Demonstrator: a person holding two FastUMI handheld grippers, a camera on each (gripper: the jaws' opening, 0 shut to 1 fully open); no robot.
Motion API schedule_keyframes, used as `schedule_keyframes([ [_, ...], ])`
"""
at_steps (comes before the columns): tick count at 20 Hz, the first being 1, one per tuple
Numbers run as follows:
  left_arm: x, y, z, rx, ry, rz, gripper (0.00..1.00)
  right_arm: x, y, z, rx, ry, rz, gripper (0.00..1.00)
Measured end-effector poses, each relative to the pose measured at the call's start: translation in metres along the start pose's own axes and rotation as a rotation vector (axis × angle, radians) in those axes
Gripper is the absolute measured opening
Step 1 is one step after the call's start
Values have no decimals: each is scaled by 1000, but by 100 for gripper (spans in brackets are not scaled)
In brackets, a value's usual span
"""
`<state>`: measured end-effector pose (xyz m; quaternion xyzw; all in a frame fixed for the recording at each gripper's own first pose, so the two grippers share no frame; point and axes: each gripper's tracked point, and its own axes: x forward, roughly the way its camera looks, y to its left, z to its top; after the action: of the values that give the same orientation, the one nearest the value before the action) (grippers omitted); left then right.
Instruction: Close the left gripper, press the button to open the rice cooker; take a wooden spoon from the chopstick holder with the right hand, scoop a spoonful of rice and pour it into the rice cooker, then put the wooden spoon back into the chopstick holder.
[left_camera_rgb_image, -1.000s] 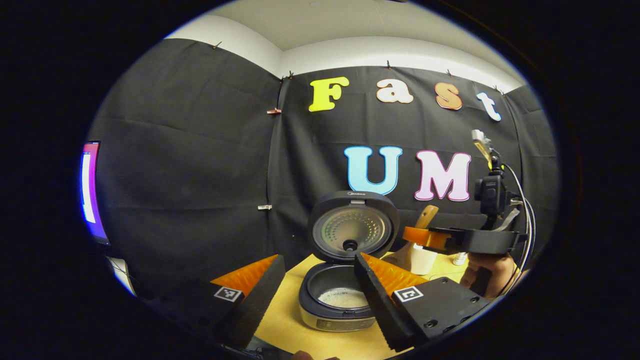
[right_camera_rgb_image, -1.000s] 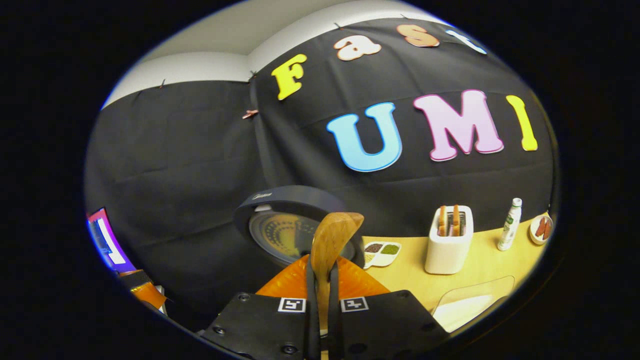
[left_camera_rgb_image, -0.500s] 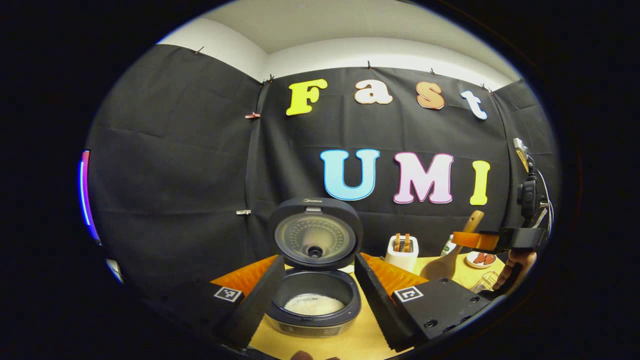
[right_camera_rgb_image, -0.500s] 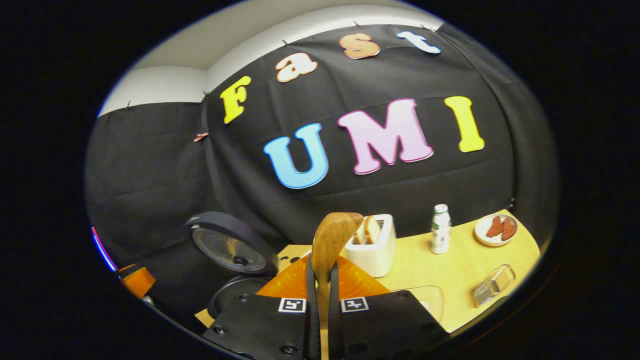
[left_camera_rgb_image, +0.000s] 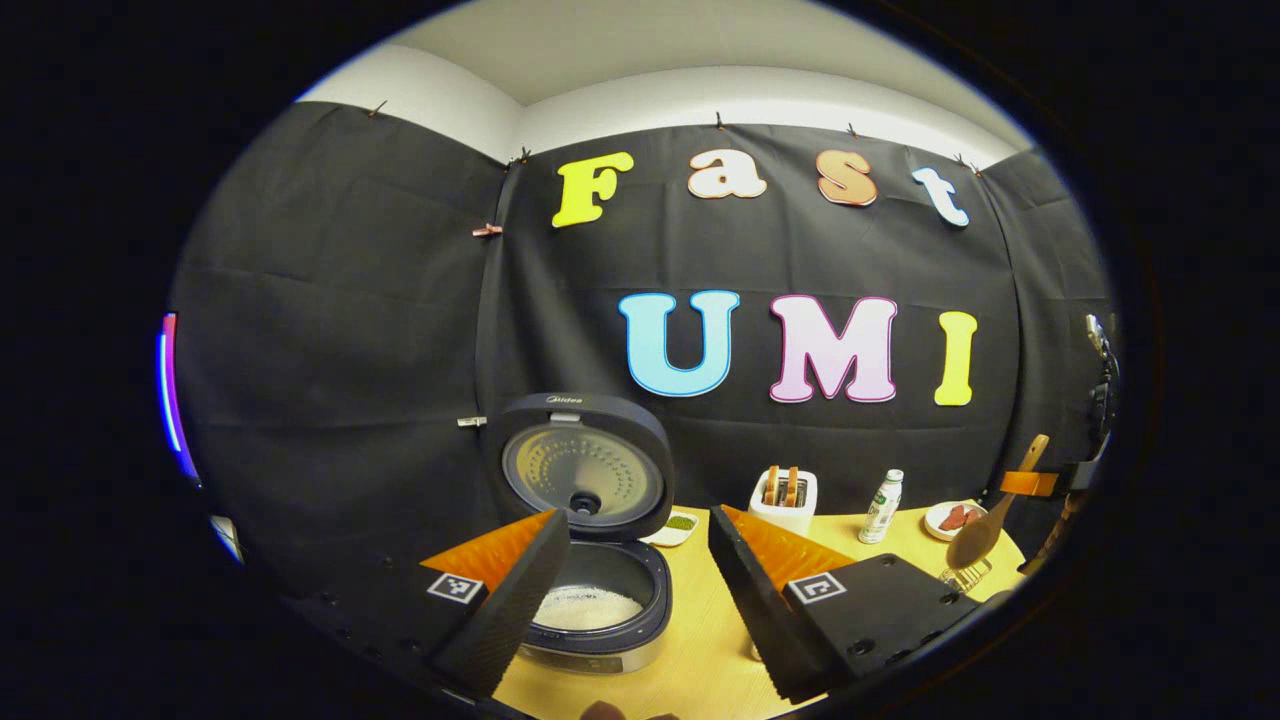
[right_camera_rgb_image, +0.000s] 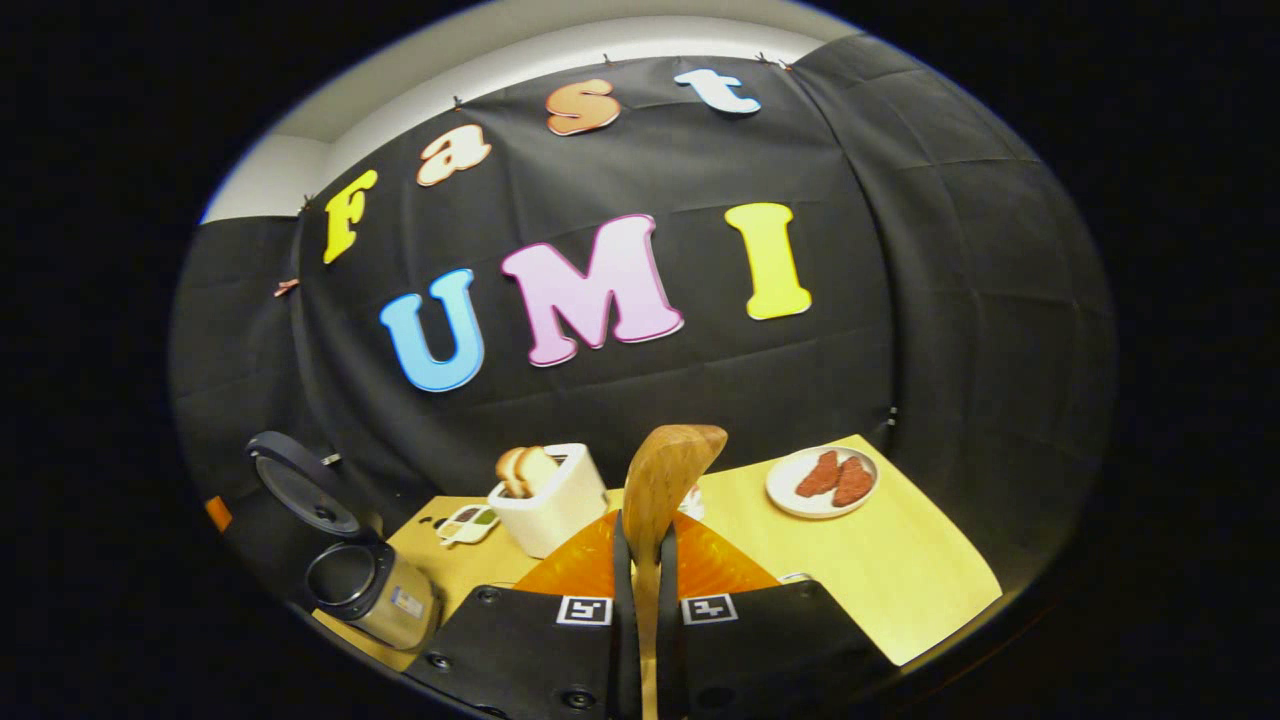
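The rice cooker stands open with its lid upright and white rice in the pot. My left gripper is open just in front of it, one finger on each side, touching nothing. At the far right, my right gripper holds the wooden spoon tilted, bowl end down, above a wire holder. In the right gripper view, my right gripper is shut on the wooden spoon, whose bowl sticks out ahead. The open rice cooker sits far down to the left.
A white toaster with bread stands mid-table, a small divided dish beside it. A plate with red pieces lies at the back right. A white bottle stands between toaster and plate. The table's edge is near.
My right gripper has carried the spoon to the right, away from the cooker towards the table's right end. The left gripper has shifted, so the cooker now sits by its left finger.
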<state>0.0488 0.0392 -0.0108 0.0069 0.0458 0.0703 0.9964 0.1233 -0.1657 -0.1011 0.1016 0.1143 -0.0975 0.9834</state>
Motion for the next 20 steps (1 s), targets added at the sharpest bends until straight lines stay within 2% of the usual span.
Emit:
schedule_keyframes([
  [3, -3, -18, 10, -1, -20, 3, 95, 6, -39, -8, -36, 20, -38, 11],
  [7, -18, -38, 18, -46, -16, -5, 95, 17, -65, -22, -86, 37, -53, 11],
  [10, -25, -50, 19, -13, -15, -10, 95, 28, -75, -43, -111, 85, -58, 11],
  [16, -32, -62, 40, -22, -50, -35, 95, 22, -74, -62, -131, 143, -53, 11],
  [20, -32, -64, 38, -33, -47, -50, 95, 12, -82, -79, -130, 205, -97, 23],
])
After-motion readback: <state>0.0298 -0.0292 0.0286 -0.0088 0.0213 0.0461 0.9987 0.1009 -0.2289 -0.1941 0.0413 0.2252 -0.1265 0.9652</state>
